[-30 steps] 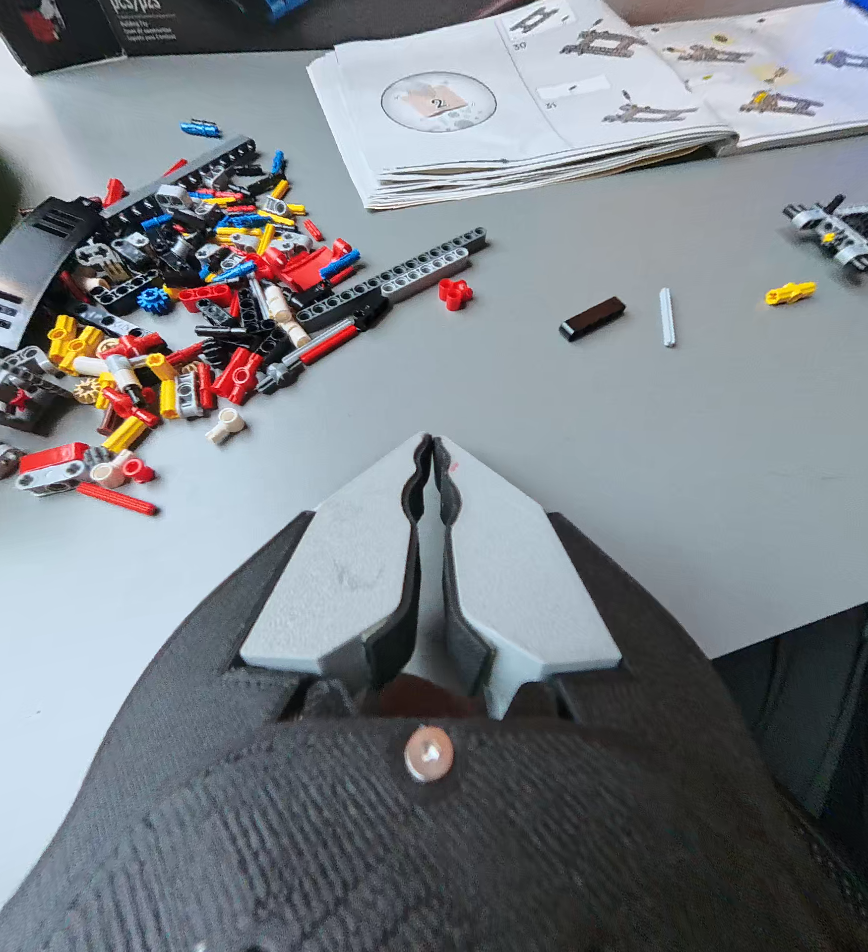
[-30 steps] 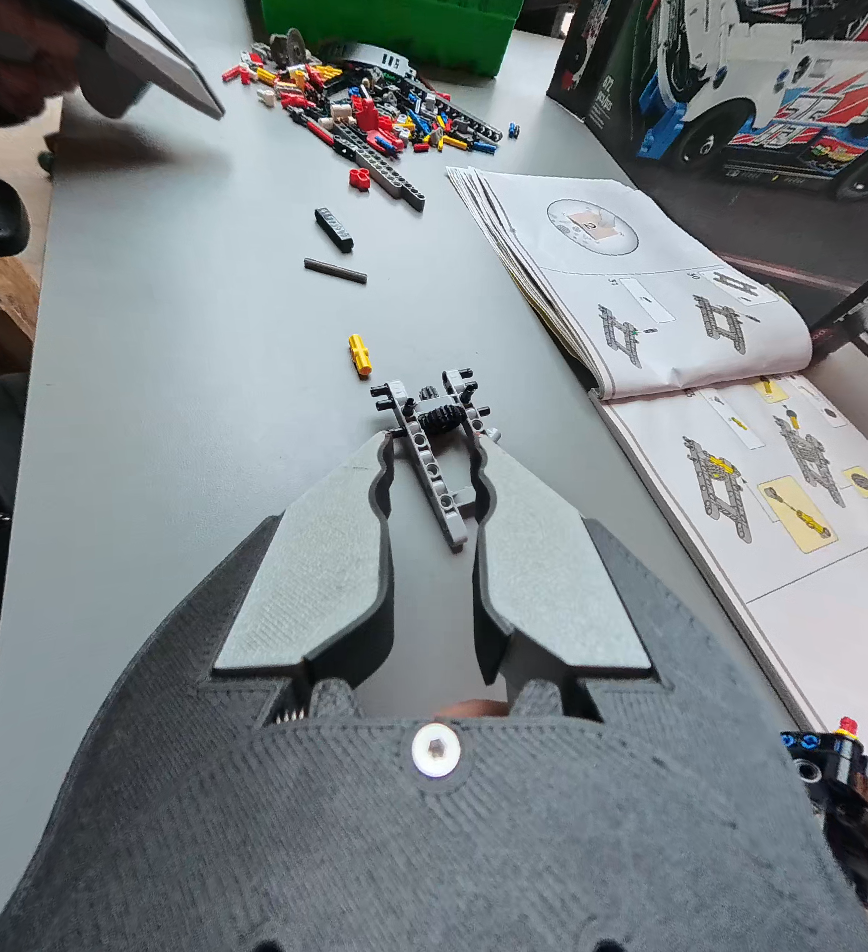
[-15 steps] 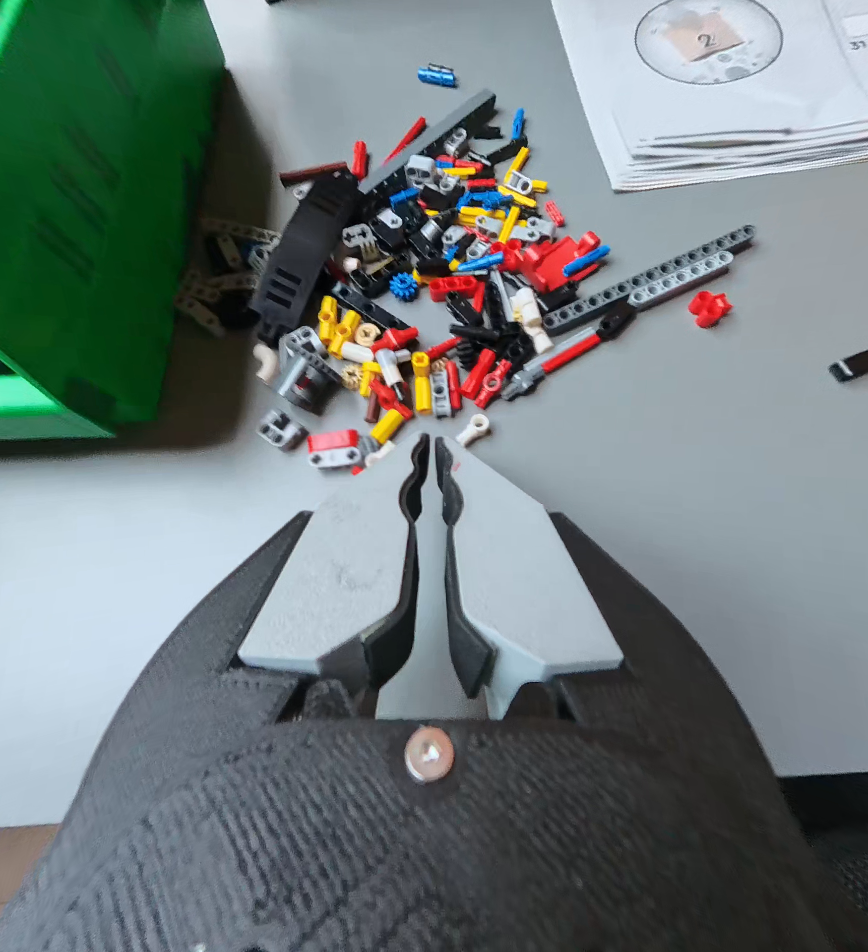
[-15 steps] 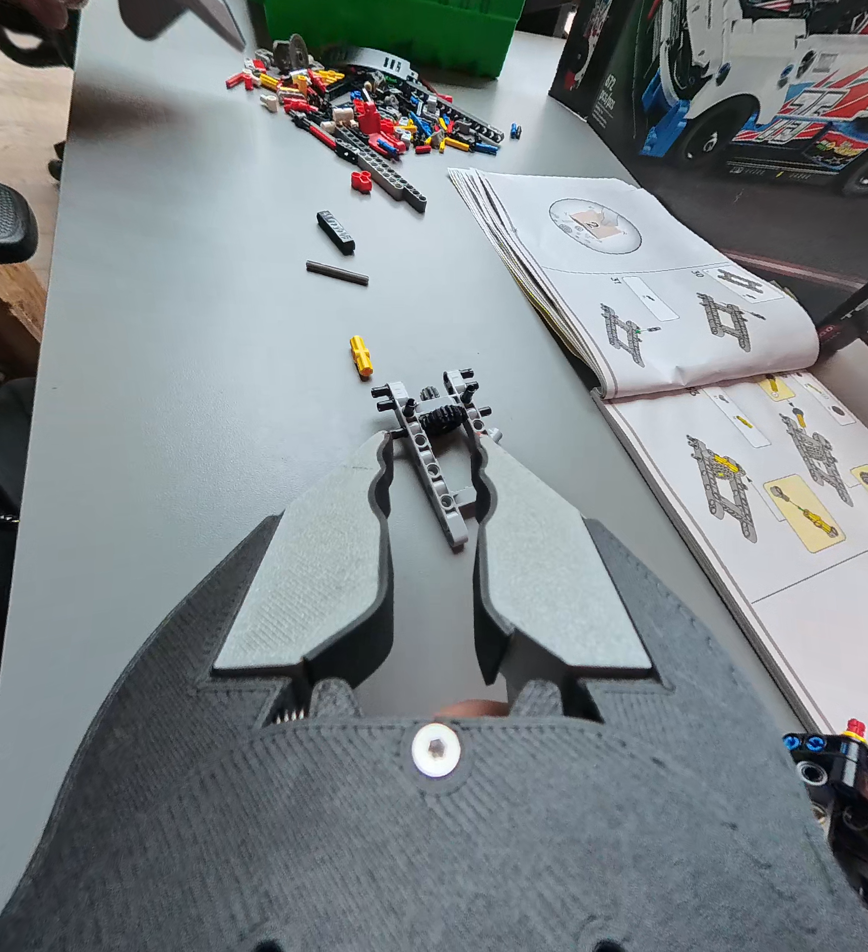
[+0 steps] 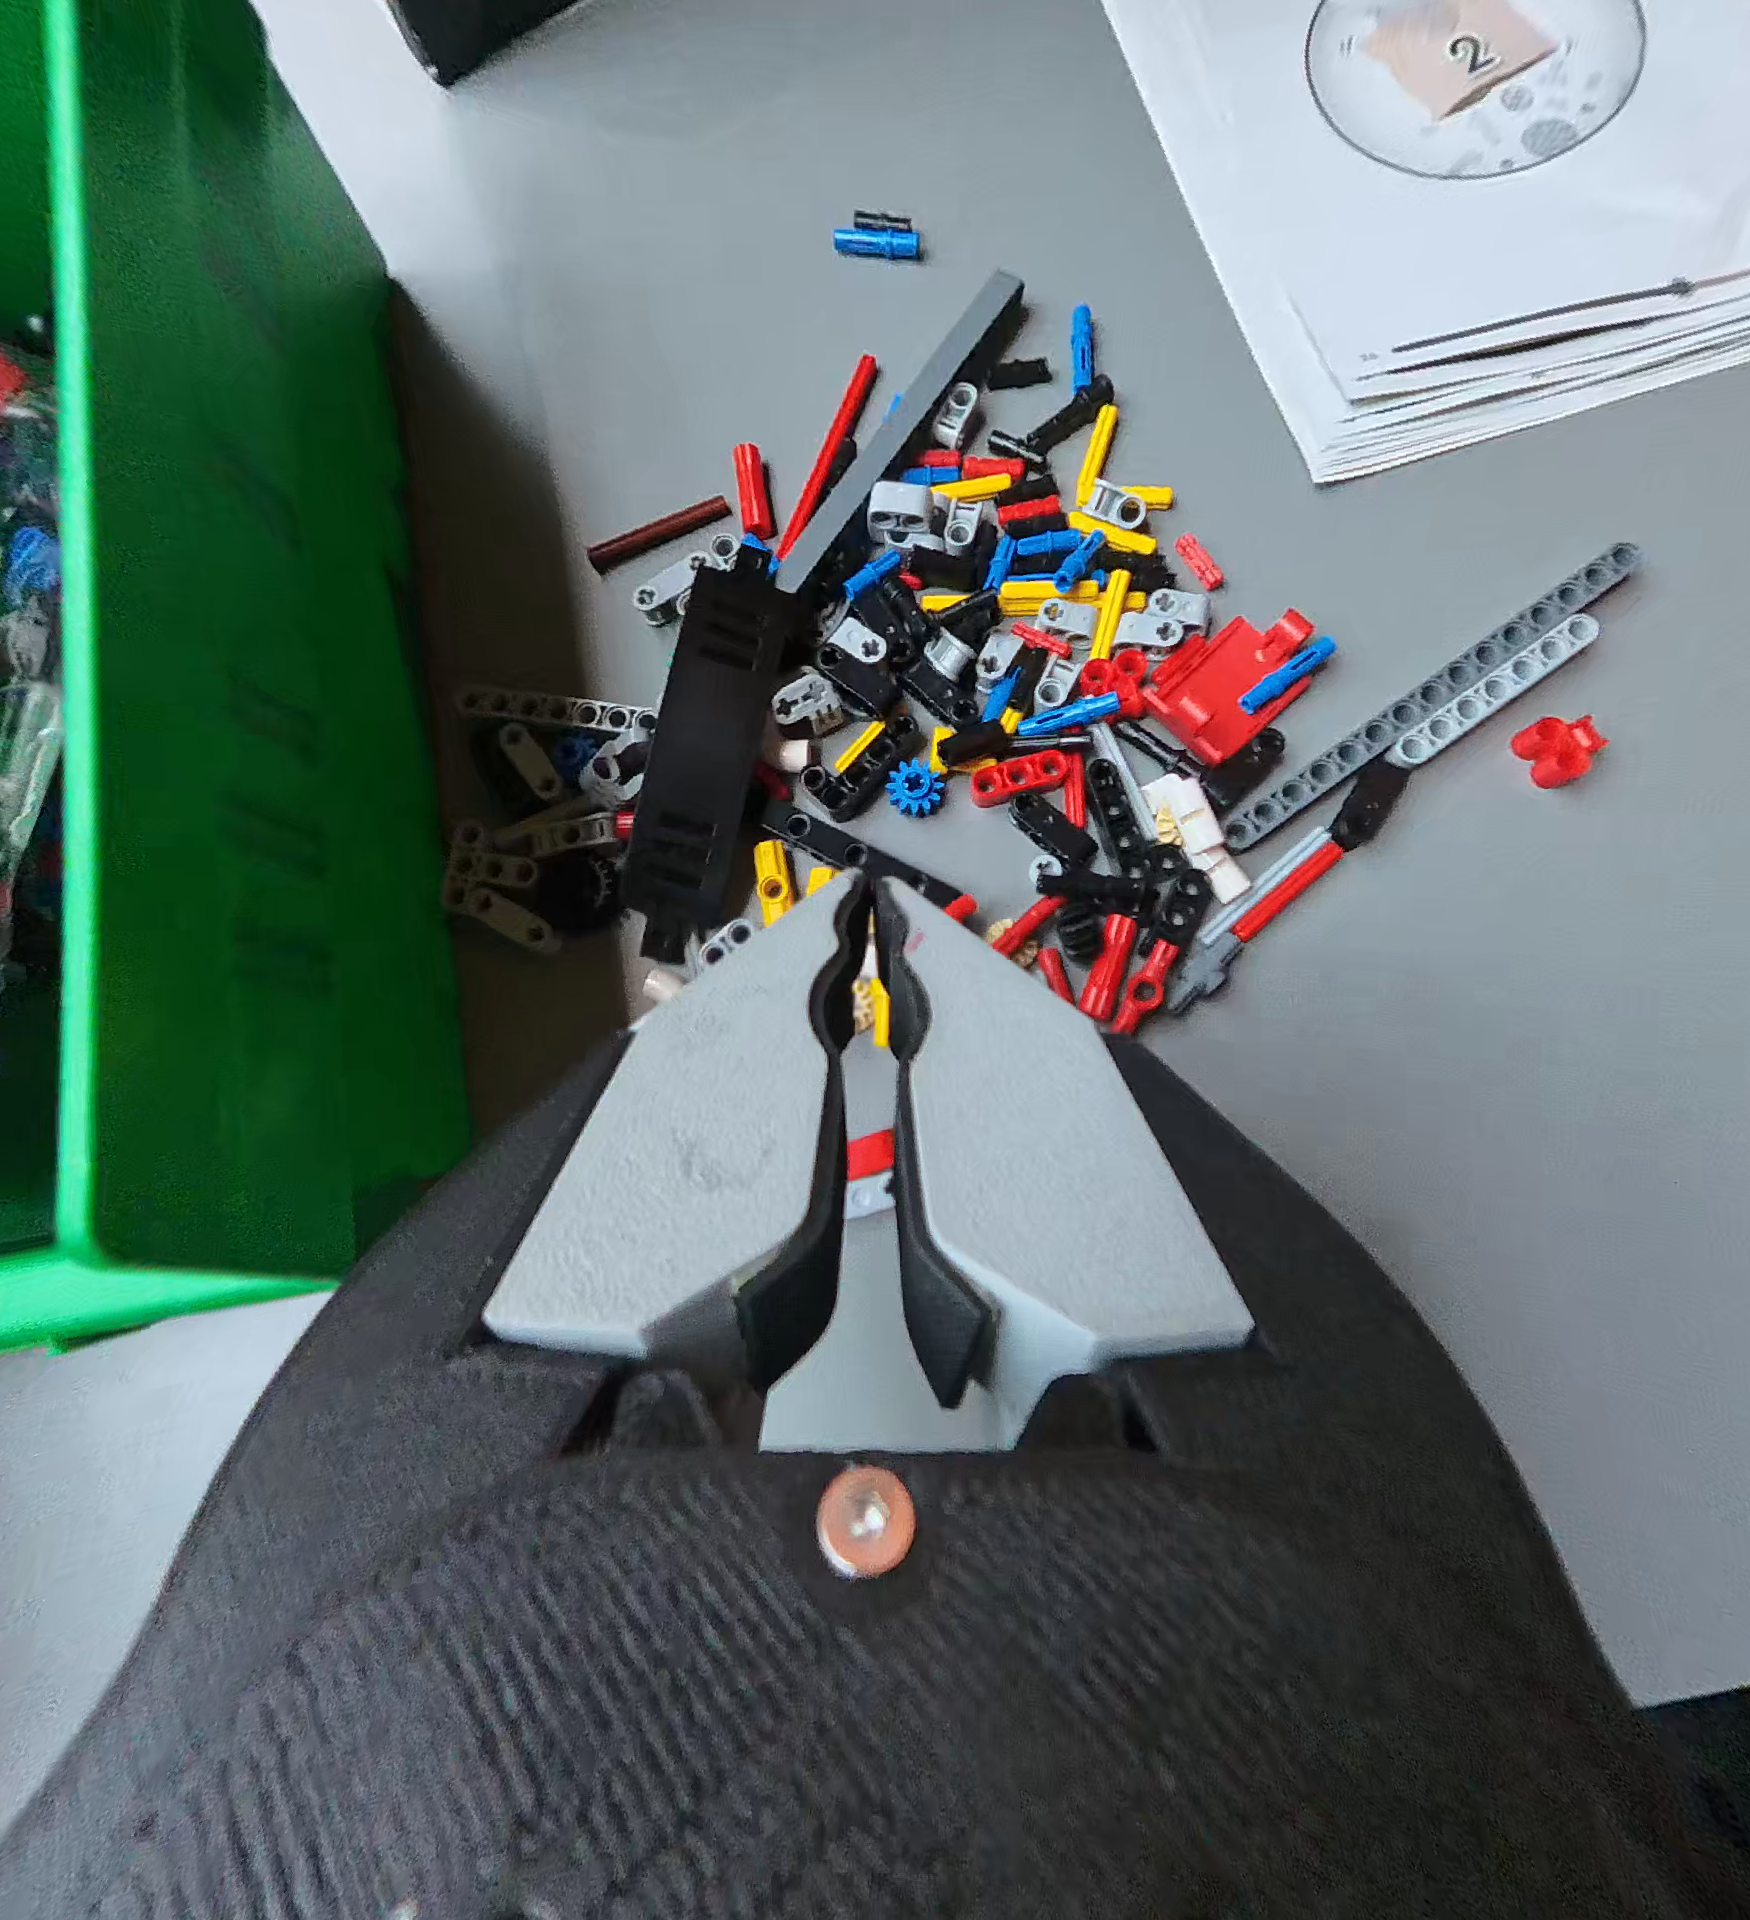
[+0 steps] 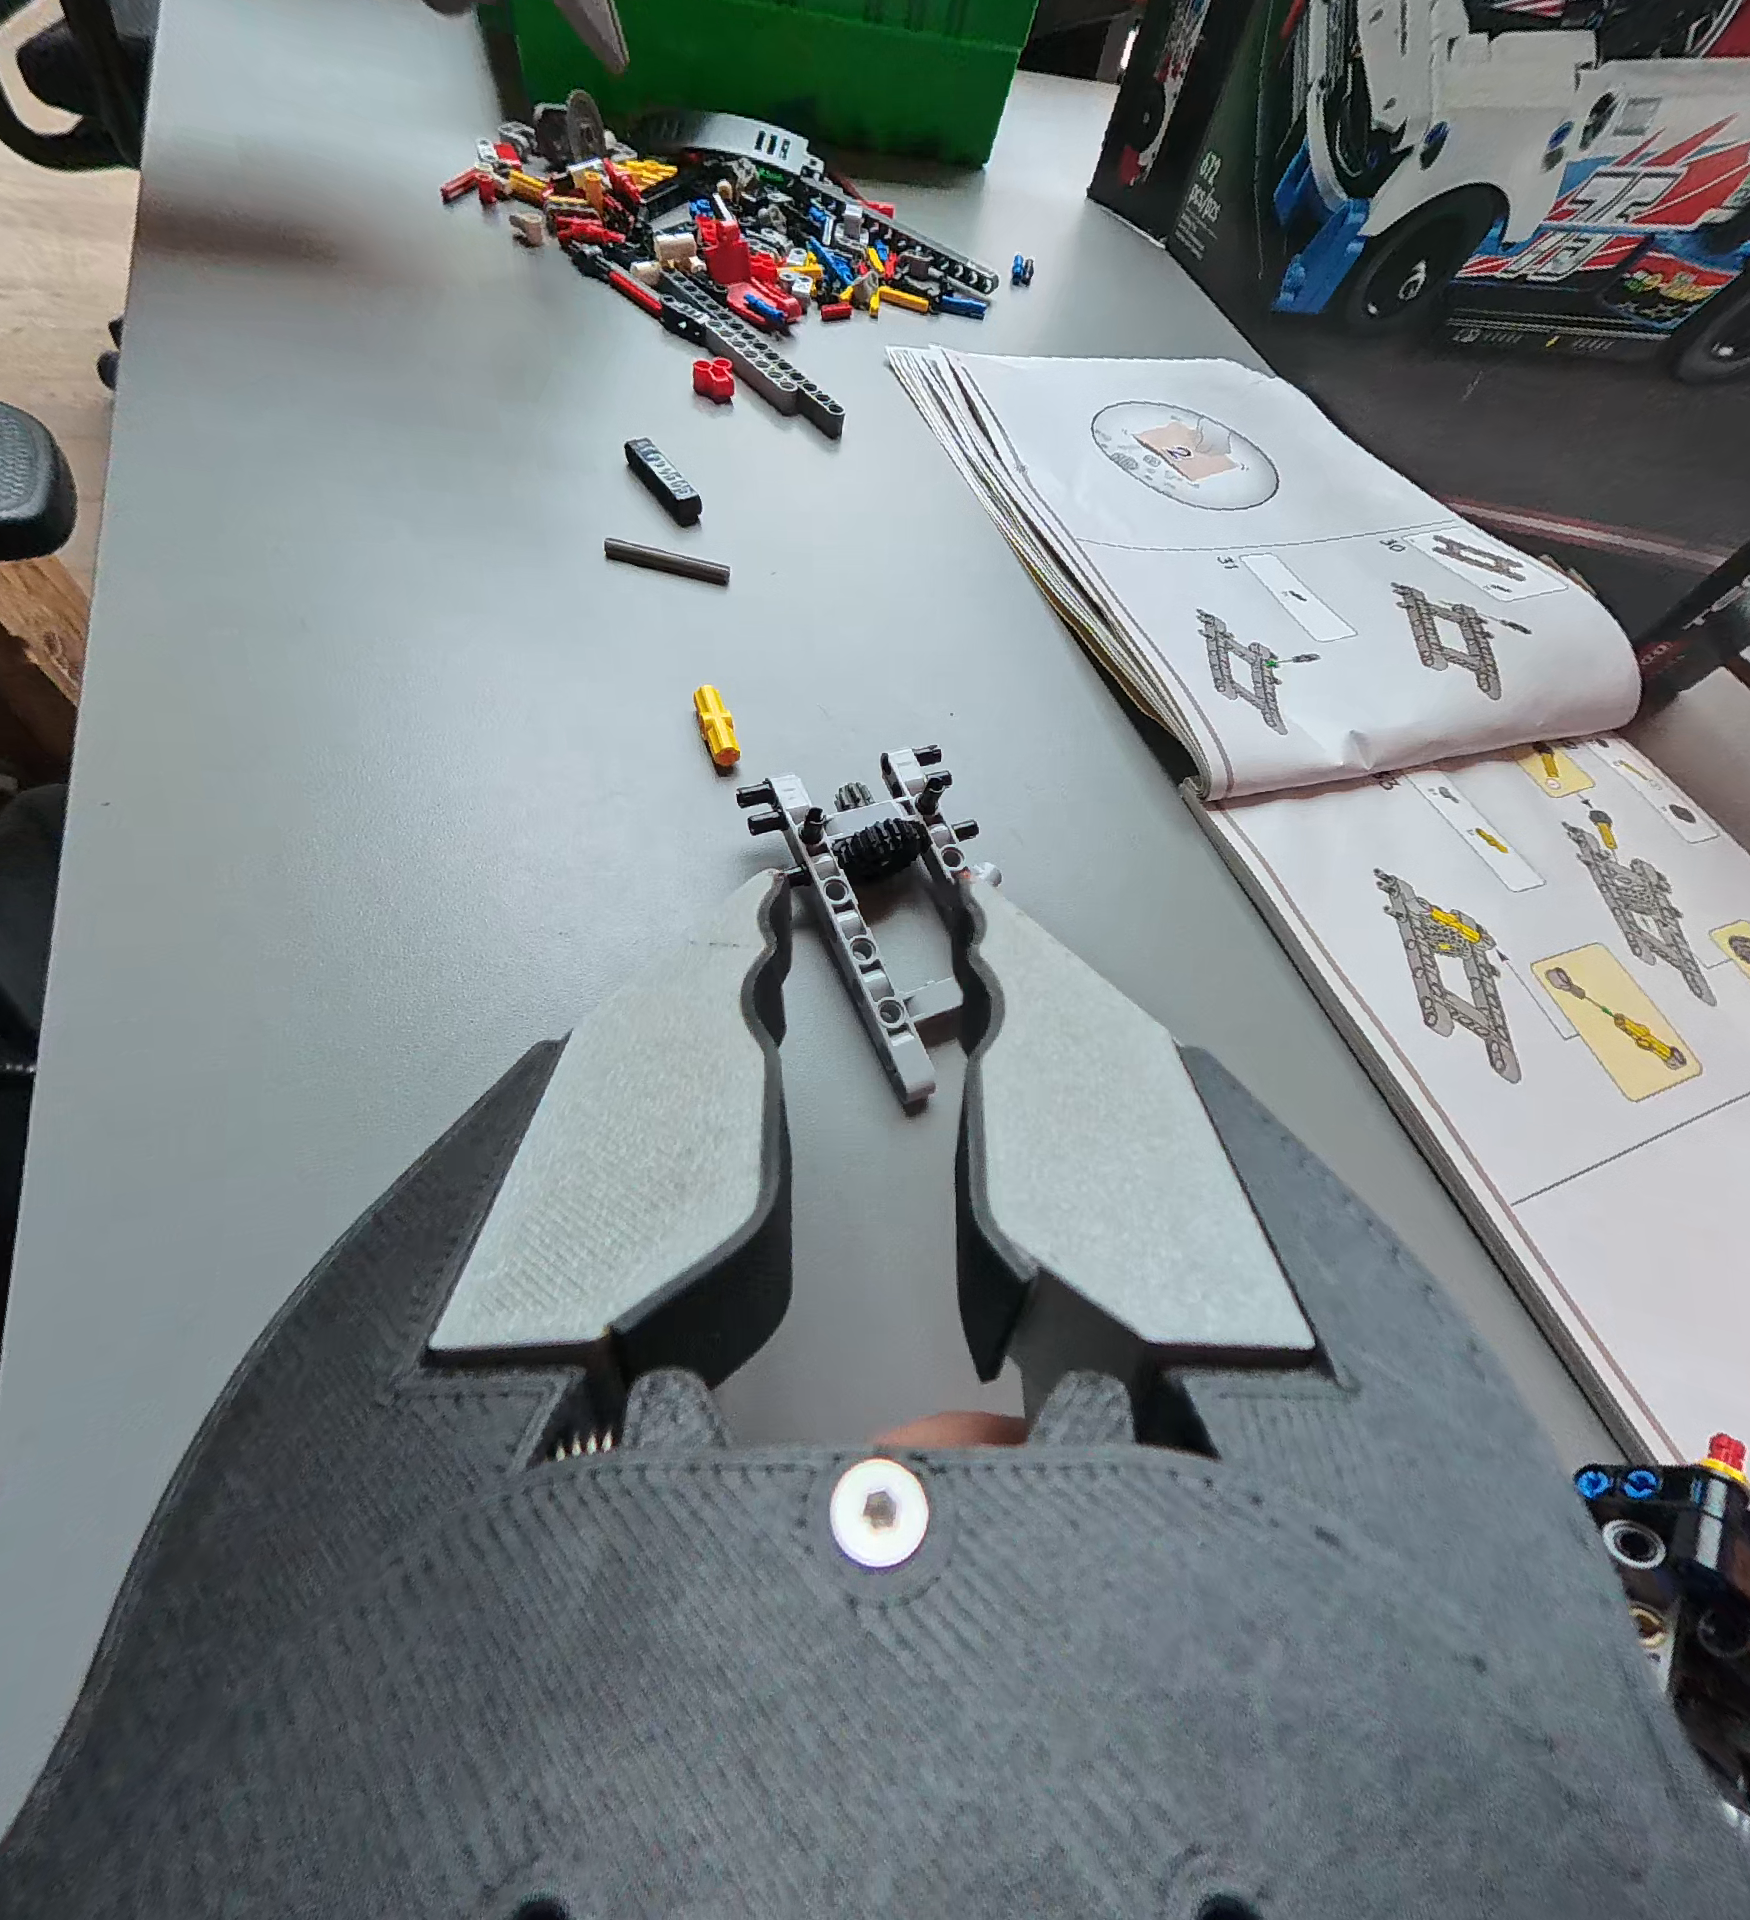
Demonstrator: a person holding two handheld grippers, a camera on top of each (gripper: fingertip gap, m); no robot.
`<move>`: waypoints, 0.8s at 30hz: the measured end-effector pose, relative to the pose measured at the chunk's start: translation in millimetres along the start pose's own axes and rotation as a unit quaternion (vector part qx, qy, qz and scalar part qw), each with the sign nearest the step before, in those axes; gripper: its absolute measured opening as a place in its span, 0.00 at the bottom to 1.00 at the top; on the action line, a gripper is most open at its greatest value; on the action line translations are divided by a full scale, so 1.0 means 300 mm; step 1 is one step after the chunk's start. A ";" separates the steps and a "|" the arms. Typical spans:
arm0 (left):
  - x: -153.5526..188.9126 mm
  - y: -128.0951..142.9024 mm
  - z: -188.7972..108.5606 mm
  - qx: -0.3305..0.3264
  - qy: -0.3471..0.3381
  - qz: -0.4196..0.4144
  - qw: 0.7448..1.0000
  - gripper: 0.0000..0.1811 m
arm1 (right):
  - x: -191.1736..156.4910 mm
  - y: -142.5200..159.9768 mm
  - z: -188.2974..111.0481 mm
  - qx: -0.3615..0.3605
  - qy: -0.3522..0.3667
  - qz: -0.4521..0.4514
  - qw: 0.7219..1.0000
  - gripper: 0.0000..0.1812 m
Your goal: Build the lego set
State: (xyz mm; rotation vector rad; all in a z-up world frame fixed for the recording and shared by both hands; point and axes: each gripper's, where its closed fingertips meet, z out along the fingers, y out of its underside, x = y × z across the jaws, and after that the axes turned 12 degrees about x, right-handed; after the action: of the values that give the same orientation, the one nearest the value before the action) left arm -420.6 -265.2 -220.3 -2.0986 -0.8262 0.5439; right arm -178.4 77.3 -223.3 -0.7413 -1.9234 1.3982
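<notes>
Lego frame (image 6: 866, 914) sits between the spread right gripper (image 6: 871, 894) fingers; left gripper (image 5: 871, 894) is pinched closed over the lego pile (image 5: 1006, 644), holding nothing.

Grey table (image 6: 351, 727): loose brick pile (image 5: 1006, 665) just ahead of left claw (image 5: 872, 902), green bin (image 5: 227, 727) to its left; grey frame assembly (image 6: 866, 904) between right claw (image 6: 871, 894) fingers, yellow pin (image 6: 716, 724) ahead, open booklet (image 6: 1370, 665) to its right.

Green bin (image 5: 227, 727) walls the loose-piece pile (image 5: 1006, 665) leftward; table (image 5: 1473, 1143) rightward lies open.
</notes>
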 end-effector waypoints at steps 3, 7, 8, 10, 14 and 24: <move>0.007 -0.002 0.015 -0.001 -0.003 0.013 1.000 0.00 | 0.003 -0.005 -0.003 0.006 0.002 0.002 1.000 0.15; -0.003 0.020 0.016 -0.017 -0.005 0.011 1.000 0.01 | 0.002 -0.001 -0.001 0.002 -0.004 0.011 1.000 0.17; -0.006 0.023 0.012 -0.020 -0.003 0.013 1.000 0.01 | 0.002 -0.001 -0.001 0.002 -0.004 0.012 1.000 0.17; -0.006 0.027 0.004 -0.026 0.009 0.021 0.999 0.01 | 0.002 -0.003 -0.003 0.005 -0.005 0.014 1.000 0.17; 0.007 0.028 0.015 -0.049 0.051 0.047 0.996 0.00 | 0.001 -0.004 -0.003 0.006 -0.008 0.017 1.000 0.17; -0.037 0.085 0.077 -0.159 0.062 0.107 0.980 0.00 | 0.004 -0.005 -0.003 0.007 -0.005 0.017 1.000 0.16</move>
State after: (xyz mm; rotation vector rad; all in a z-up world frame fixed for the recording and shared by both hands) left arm -433.1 -273.0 -253.1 -2.5073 -0.6526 0.4061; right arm -178.5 78.3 -221.3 -0.7656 -1.9140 1.4374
